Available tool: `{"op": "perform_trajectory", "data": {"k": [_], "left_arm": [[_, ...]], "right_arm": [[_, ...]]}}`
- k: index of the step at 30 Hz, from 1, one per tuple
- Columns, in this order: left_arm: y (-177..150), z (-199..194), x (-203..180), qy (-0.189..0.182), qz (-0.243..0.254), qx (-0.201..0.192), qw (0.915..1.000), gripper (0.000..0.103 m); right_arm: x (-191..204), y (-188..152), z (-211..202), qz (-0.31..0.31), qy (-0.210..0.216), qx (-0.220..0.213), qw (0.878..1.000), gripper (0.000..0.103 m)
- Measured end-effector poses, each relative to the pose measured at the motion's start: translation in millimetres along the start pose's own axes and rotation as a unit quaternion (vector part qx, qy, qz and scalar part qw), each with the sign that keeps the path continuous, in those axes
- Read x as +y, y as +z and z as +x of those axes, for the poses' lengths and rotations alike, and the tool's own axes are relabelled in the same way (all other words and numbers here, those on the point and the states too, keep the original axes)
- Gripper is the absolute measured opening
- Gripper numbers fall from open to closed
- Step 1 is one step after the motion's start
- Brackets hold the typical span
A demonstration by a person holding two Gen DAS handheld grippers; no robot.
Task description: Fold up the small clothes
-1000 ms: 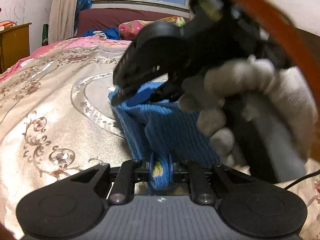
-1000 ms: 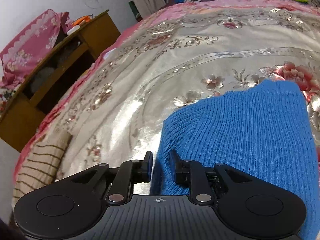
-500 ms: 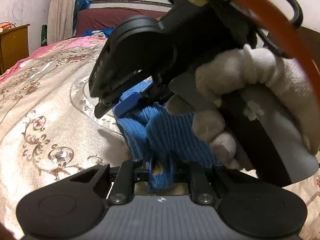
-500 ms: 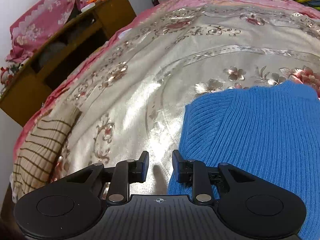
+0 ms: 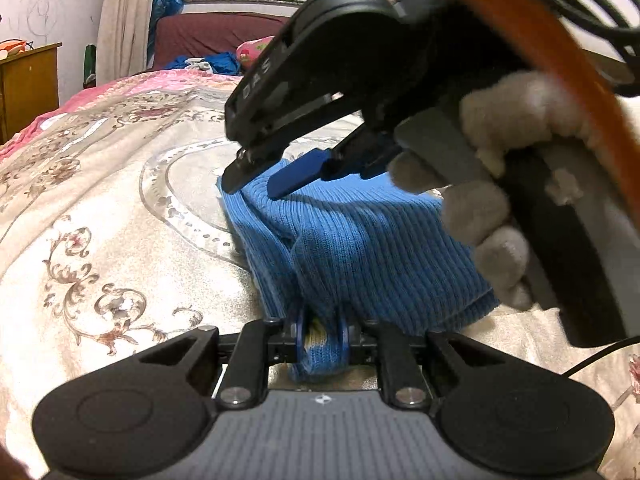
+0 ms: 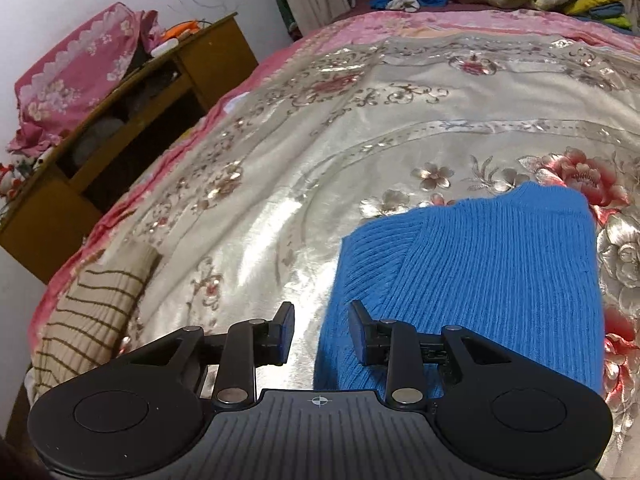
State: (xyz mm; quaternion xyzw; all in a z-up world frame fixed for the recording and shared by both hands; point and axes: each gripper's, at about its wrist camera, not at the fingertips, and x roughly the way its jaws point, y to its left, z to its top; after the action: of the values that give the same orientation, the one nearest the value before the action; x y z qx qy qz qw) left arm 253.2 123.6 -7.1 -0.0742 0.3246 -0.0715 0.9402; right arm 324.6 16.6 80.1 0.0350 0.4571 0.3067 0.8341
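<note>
On the bed [image 6: 280, 208], my left claw [image 5: 322, 334] is pinching the blue sweater [image 5: 360, 248]; my right claw [image 6: 320, 330], spread wide, is needing a corner grip to fold next.

Bare bedspread [image 6: 260, 220] left of blue sweater [image 6: 500, 272]; striped garment [image 6: 92, 312] farther left.

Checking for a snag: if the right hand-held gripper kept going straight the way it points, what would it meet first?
Probably the left edge of the blue knit sweater, which lies just ahead of the open right hand-held gripper, or the satin bedspread beside it; depth is unclear.
</note>
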Motion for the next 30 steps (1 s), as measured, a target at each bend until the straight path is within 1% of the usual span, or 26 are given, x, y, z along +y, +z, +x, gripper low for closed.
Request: {"op": "perform_trajectory", "data": {"k": [5, 8, 10, 12, 15, 18, 21, 23, 25, 27, 29, 30], "left_arm": [[-1.5, -0.4, 4.6, -0.005, 0.000, 0.000, 1.0000, 0.023], [-2.4, -1.9, 8.6, -0.009, -0.003, 0.001, 1.0000, 0.025], [-2.6, -3.9, 11.3, -0.012, -0.007, 0.001, 0.9999, 0.025], [-3.3, -5.6, 15.1, -0.017, -0.013, 0.001, 0.9998, 0.026], [-3.0, -8.1, 23.1, -0.026, -0.030, 0.002, 0.9992, 0.026], [-1.2, -11.9, 26.9, -0.036, -0.047, -0.005, 0.9982, 0.026], [3.1, -17.7, 27.2, -0.041, -0.045, -0.016, 0.9980, 0.027], [6.0, -22.7, 25.7, -0.042, -0.047, -0.026, 0.9977, 0.031], [8.5, -26.7, 24.4, -0.046, -0.052, -0.035, 0.9969, 0.040], [11.5, -25.9, 21.7, -0.049, -0.051, -0.039, 0.9968, 0.047], [13.3, -23.2, 17.9, -0.042, -0.045, -0.043, 0.9972, 0.052], [13.6, -21.1, 16.4, -0.038, -0.044, -0.044, 0.9973, 0.058]], "right_arm": [[2.3, 0.4, 21.5, -0.004, -0.005, 0.015, 1.000, 0.031], [0.9, -0.1, 30.7, 0.015, 0.014, 0.026, 0.999, 0.031], [-1.4, 0.0, 28.6, 0.032, 0.029, 0.029, 0.999, 0.031], [-4.5, 1.6, 15.4, 0.039, 0.040, 0.019, 0.998, 0.031], [-10.6, 3.5, -19.3, 0.035, 0.042, -0.007, 0.998, 0.031], [-21.4, -1.0, -54.4, 0.026, 0.022, -0.025, 0.999, 0.031], [-38.4, -12.6, -77.6, 0.028, -0.005, -0.033, 0.999, 0.036], [-52.0, -24.4, -86.9, 0.036, -0.027, -0.036, 0.998, 0.041], [-65.8, -36.8, -91.4, 0.046, -0.046, -0.038, 0.997, 0.045], [-81.7, -48.9, -94.4, 0.067, -0.047, -0.045, 0.996, 0.049], [-93.2, -57.5, -96.4, 0.085, -0.041, -0.052, 0.994, 0.057], [-98.0, -61.0, -97.6, 0.095, -0.032, -0.058, 0.993, 0.060]]}}
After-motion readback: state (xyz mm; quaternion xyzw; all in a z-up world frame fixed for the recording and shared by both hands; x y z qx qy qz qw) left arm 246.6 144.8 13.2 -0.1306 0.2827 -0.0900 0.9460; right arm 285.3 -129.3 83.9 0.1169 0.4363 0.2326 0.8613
